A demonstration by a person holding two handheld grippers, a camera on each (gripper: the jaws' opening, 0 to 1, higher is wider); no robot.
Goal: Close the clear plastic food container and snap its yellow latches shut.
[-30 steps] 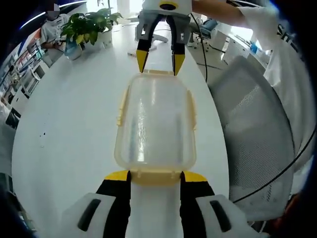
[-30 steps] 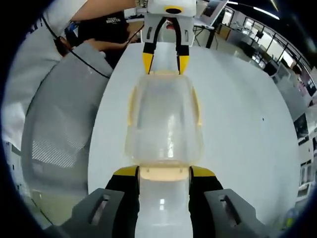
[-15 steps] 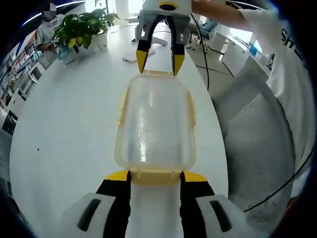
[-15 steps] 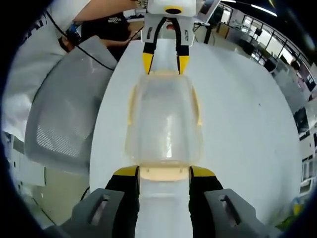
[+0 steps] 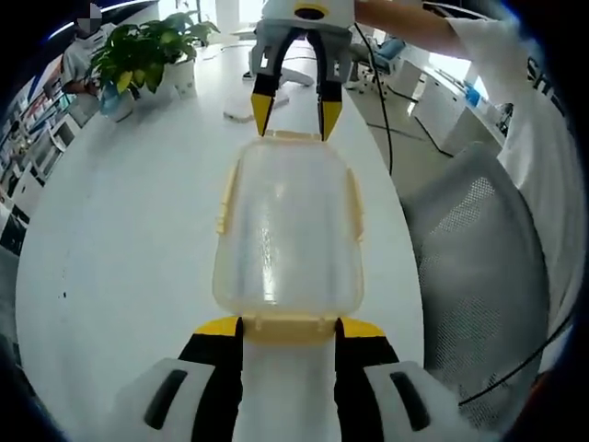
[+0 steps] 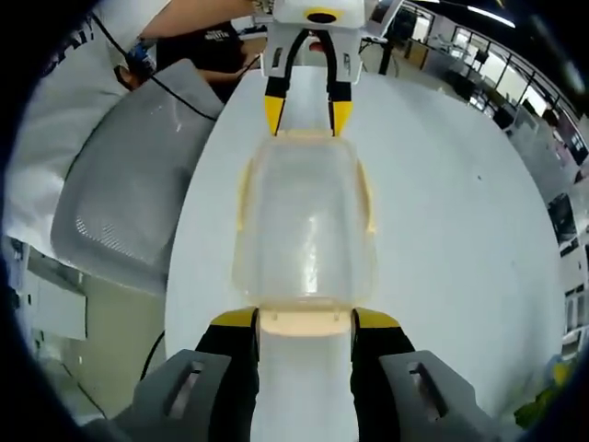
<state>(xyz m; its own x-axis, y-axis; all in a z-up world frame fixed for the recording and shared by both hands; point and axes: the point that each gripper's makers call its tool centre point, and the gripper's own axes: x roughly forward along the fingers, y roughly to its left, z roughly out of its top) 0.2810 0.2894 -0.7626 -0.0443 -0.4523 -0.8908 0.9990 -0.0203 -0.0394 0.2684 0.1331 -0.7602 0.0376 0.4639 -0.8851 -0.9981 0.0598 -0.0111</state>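
- A clear plastic food container, lid on, lay on a white table between two hand-held grippers facing each other.
- The left gripper had its jaws spread around the yellow latch at the near short end, touching its corners.
- The right gripper stood likewise spread at the opposite end latch.
- A grey mesh chair stood beside the table; a potted plant sat at its far end.
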